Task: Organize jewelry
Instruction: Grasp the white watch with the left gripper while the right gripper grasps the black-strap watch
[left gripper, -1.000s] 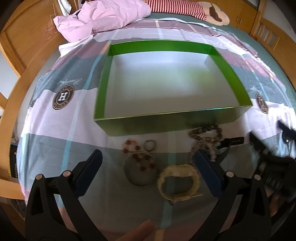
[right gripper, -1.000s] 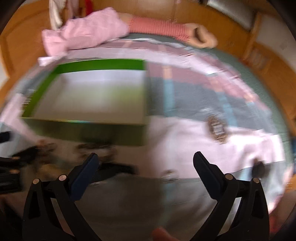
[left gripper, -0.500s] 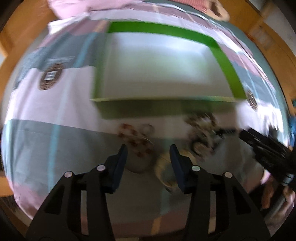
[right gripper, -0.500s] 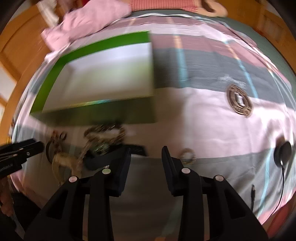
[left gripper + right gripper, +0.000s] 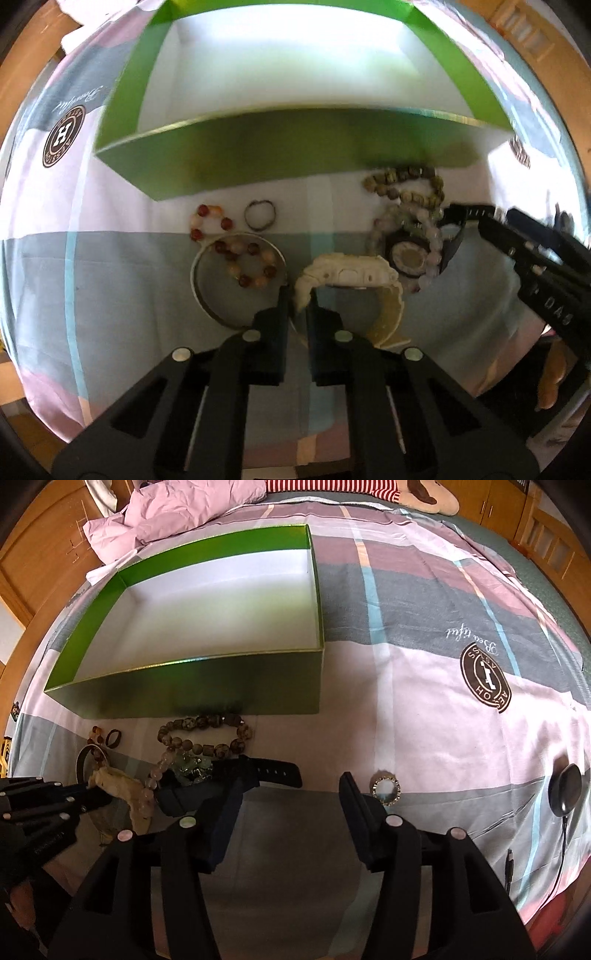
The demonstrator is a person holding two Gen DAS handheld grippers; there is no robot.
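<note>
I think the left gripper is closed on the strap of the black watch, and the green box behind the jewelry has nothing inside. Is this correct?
Not quite. The left gripper is closed on the strap of the cream watch, not the black watch, which lies further right among the beads. The left wrist view shows this. The green box behind the jewelry has nothing inside, as you said.
</note>
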